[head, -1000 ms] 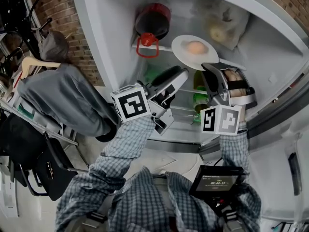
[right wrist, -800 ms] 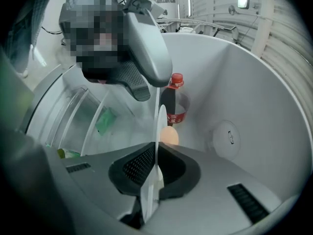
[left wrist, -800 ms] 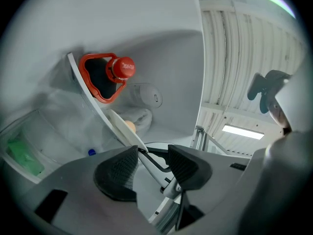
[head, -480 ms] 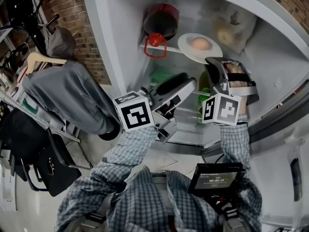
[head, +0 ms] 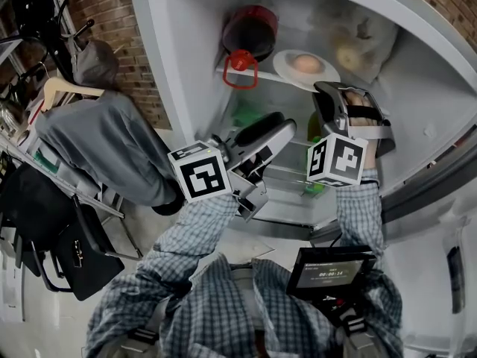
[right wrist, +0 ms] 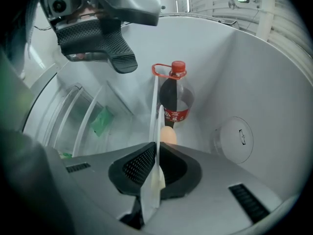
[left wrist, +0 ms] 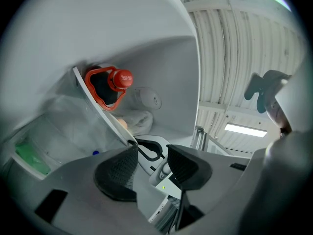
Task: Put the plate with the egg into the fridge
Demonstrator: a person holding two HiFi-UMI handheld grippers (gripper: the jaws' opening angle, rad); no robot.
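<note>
Clamps the right tongs (right wrist: 155, 156) shut on the plate (head: 284, 66) rim, egg (head: 306, 63) aboard, at the fridge (head: 186, 43) shelf (head: 262, 78) front edge beside a bottle (head: 250, 30); holds the left tongs (left wrist: 150, 153) open, empty.

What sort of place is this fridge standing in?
Likely a workshop or storeroom, not a home kitchen: the open fridge stands by a bare brick wall, a grey garment hangs on a hanger beside it, and the ceiling is ribbed panels with a strip light.
</note>
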